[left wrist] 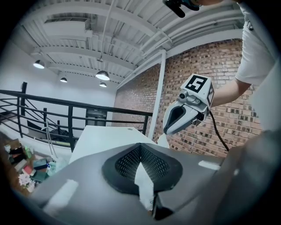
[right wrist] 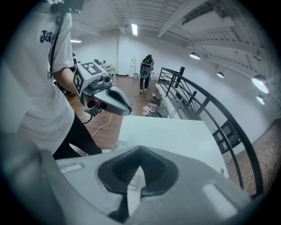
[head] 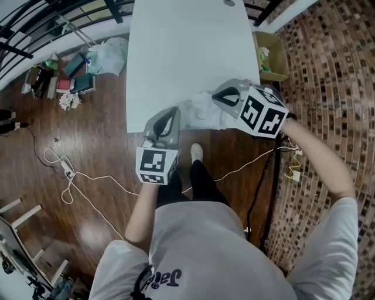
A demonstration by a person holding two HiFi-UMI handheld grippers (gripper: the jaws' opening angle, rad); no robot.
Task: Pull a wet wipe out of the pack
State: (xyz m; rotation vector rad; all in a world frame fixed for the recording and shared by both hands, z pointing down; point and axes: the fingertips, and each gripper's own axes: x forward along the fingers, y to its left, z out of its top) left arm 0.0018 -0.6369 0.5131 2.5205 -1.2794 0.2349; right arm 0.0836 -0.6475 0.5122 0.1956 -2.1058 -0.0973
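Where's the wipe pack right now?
Head view: the wipe pack is at the table's near edge, between both grippers. The left gripper's jaws are shut on it, the right gripper's on a wipe at its right end.

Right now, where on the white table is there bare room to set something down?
The table is bare beyond the grippers up to a small grey object at its far end. The near edge is crowded: left gripper, wipe pack, wet wipe, right gripper.
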